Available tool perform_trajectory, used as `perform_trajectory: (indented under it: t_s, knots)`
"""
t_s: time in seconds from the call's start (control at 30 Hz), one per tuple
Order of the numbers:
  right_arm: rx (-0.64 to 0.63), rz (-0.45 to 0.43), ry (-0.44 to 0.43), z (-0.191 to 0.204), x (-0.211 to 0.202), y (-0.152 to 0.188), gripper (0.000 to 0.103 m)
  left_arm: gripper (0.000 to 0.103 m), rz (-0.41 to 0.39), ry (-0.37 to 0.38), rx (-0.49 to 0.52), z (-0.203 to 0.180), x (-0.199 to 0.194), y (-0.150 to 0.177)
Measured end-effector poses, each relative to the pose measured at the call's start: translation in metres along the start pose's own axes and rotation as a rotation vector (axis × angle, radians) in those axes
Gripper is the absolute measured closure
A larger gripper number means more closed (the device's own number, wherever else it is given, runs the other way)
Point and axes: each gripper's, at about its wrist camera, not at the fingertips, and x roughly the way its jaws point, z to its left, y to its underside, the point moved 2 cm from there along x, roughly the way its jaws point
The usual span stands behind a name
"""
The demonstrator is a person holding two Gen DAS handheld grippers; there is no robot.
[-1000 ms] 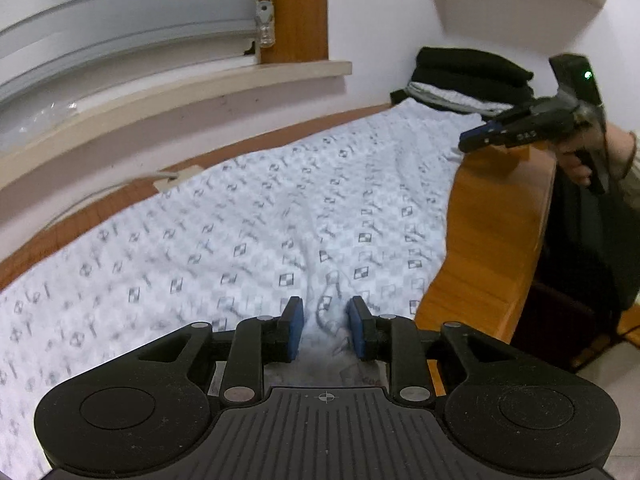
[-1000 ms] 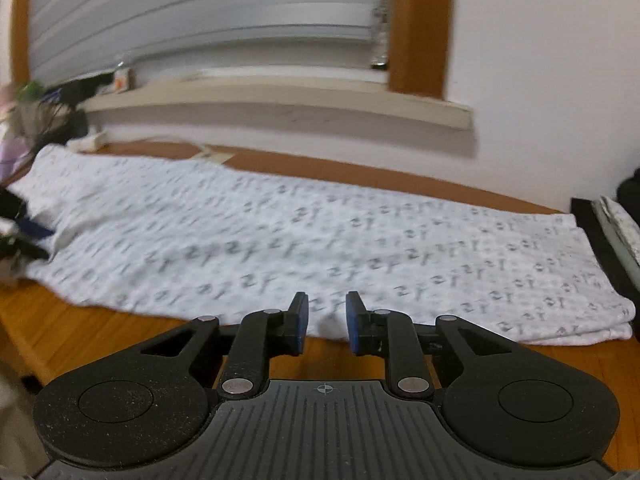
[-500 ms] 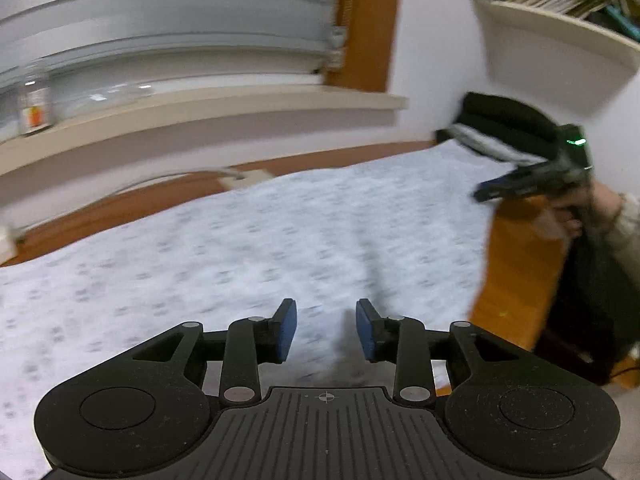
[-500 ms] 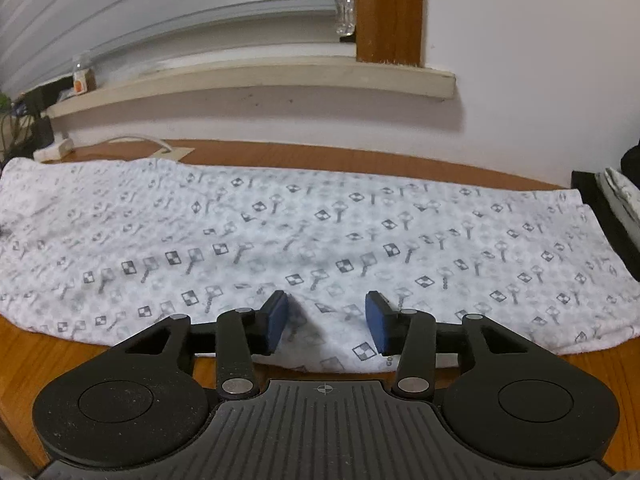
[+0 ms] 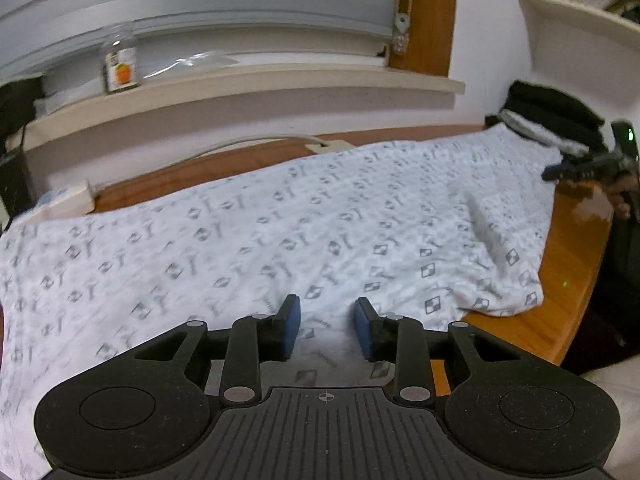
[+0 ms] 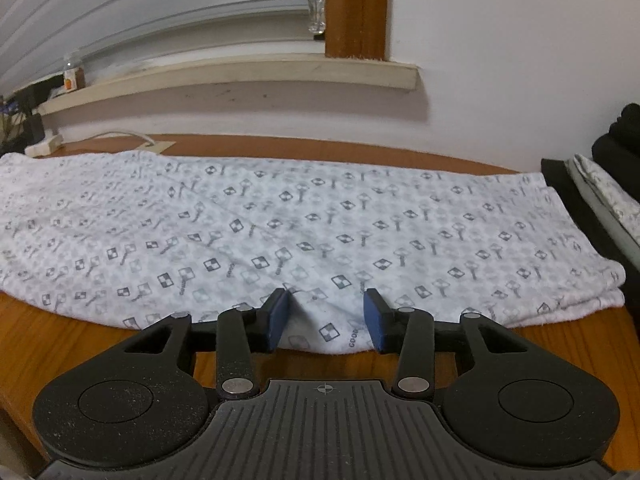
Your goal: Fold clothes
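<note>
Both grippers spread over a long patterned garment, gripping nothing

Left to right: the left gripper hangs with jaws apart over the near edge of the white key-print garment, which lies long and flat along the wooden table, layered at its right end. The right gripper stands wider, straddling the near hem. Risk, as I judge it: pinching only the top layer would let the lower one drag and wrinkle the fold; the edge sits close to the table's rim and could slip off.
</note>
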Motion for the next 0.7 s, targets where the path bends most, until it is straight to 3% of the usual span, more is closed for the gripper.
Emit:
perform_trajectory:
  t_s: [0.1, 0.17, 0.23, 0.33, 0.53, 0.7]
  knots:
    - [0.004, 0.007, -0.021, -0.001, -0.003, -0.002, 0.061, 0.064, -0.029, -0.008, -0.04, 0.016, -0.015, 0.003]
    - [0.06, -0.029, -0.04, -0.012, -0.005, -0.006, 0.061, 0.052, -0.063, -0.102, -0.074, 0.034, -0.029, 0.003]
    - [0.111, -0.062, -0.048, -0.023, -0.005, -0.011, 0.061, 0.051, -0.06, -0.176, -0.104, 0.054, -0.036, 0.004]
    - [0.12, -0.072, 0.006, -0.032, 0.006, -0.021, 0.061, 0.052, -0.025, -0.238, -0.132, 0.078, -0.035, 0.007]
    - [0.081, 0.013, 0.081, -0.038, 0.037, -0.029, 0.061, 0.053, -0.006, -0.218, -0.094, 0.089, -0.034, 0.013]
    - [0.077, 0.048, 0.096, -0.041, 0.022, -0.019, 0.061, 0.058, 0.004, -0.187, -0.073, 0.099, -0.038, 0.015]
